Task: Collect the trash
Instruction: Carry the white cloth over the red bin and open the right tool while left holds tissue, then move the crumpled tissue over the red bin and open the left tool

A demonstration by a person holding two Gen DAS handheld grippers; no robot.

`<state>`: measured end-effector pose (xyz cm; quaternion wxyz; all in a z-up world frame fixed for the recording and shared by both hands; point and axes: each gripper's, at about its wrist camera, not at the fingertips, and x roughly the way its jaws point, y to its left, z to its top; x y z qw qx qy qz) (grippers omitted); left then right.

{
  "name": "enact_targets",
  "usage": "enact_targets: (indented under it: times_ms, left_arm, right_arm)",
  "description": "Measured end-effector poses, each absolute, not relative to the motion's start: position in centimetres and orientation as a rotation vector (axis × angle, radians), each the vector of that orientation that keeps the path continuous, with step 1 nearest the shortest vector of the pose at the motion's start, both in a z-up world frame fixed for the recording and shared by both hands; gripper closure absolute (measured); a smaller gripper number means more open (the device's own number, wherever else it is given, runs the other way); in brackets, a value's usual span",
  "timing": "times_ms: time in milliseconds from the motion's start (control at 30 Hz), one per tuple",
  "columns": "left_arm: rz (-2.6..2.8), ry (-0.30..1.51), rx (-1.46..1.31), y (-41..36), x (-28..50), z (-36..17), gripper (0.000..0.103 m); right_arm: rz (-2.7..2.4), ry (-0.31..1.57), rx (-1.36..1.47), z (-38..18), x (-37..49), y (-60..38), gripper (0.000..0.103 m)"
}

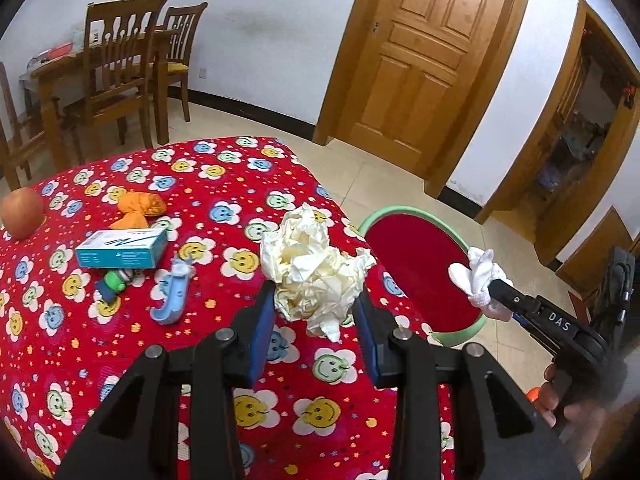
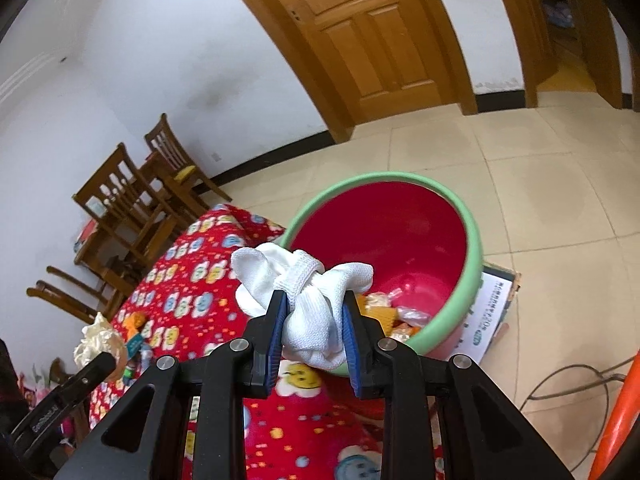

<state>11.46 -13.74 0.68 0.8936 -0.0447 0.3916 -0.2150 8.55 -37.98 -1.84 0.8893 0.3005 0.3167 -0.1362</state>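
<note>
Wooden chairs [image 1: 116,76], panelled door [image 1: 424,52], apple [image 1: 22,213] on flowered tablecloth [image 1: 224,184]

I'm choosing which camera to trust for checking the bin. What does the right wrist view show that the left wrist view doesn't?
Only the right wrist view shows the trash already lying inside the bin, and a printed sheet beside it. Only the left wrist view shows the apple, the teal box and the blue hook. Both show the left gripper clamping crumpled paper and the right gripper clamping a knotted white cloth.
</note>
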Motion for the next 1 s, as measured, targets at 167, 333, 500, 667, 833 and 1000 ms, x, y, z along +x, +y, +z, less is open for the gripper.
enact_targets:
  times_ms: [167,333,500,667,833,1000]
  left_arm:
    - [-0.462,0.821,-0.076,-15.0,11.6,0.4,0.065]
    - [-0.478,0.83,-0.055,-16.3,11.7,0.1,0.065]
    - [-0.495,0.839,-0.041,-17.5,12.0,-0.2,0.065]
    - [-0.521,0.848,-0.032,-18.6,12.1,-0.6,0.065]
    - [-0.555,0.855,-0.016,-20.2,12.3,-1.1,0.065]
    - [-0.587,0.855,0.005,-21.9,12.6,-1.6,0.065]
  right_arm:
    - [-0.308,0.683,0.65,-2.9,8.5,-39.1,0.072]
    - [-0.318,0.683,0.668,-3.4,8.3,-39.8,0.065]
    - [-0.321,0.669,0.671,-3.3,8.1,-40.3,0.065]
    - [-0.319,0.655,0.678,-3.0,7.6,-40.7,0.065]
    - [-0.329,0.639,0.663,-2.5,6.7,-40.9,0.065]
    - [-0.357,0.616,0.636,-2.0,5.8,-41.0,0.06]
